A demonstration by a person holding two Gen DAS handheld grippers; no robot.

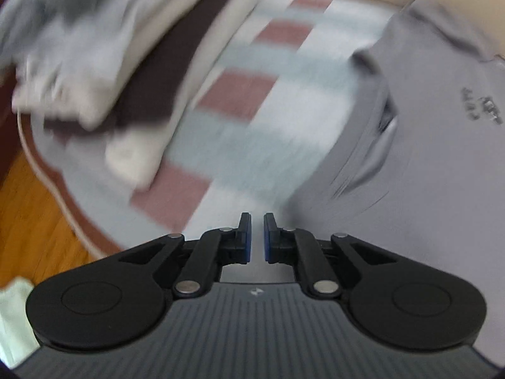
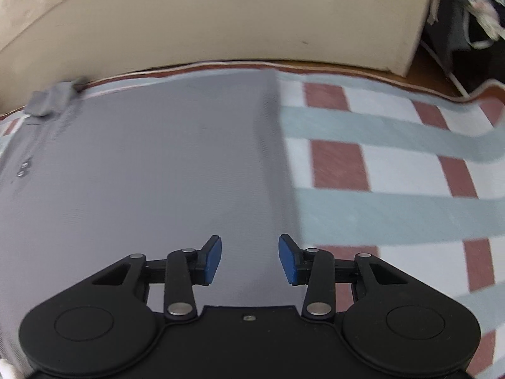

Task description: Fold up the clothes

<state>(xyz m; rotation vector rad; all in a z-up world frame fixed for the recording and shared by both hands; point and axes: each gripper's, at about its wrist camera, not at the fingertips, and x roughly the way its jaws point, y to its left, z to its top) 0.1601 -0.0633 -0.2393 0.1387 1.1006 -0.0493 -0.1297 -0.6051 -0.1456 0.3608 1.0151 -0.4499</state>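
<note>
- Starting nearest the left wrist camera: the left gripper (image 1: 257, 237) points down at the cloth; its blue-padded fingers (image 1: 247, 240) are drawn almost together, a narrow slit between them; nothing is seen held in that slit; clenched on nothing visible.
- Just ahead of those fingers lies the edge of the grey shirt (image 1: 426, 173), spread to the right side of the view; its fabric is rucked into folds near the middle; a small dark print shows on it further right.
- The shirt rests on a checked blanket (image 1: 252, 110) of pale blue, white and dull red squares; this view is heavily blurred.
- To the left on the blanket sits a pile of clothes (image 1: 79, 63), pale and dark layers together; individual garments cannot be told apart.
- A wooden floor (image 1: 31, 221) shows at the lower left beyond the blanket's edge.
- Nearest the right wrist camera: the right gripper (image 2: 250, 260) has its fingers (image 2: 213, 260) standing apart, released; only flat grey shirt (image 2: 142, 189) lies beneath the gap, not pinched.
- The shirt's straight right edge runs up just right of the gripper; checked blanket (image 2: 378, 173) beyond it.
- A collar (image 2: 52, 98) lies at the far left.
- Farthest, a beige cushioned surface (image 2: 221, 15) borders the blanket.
</note>
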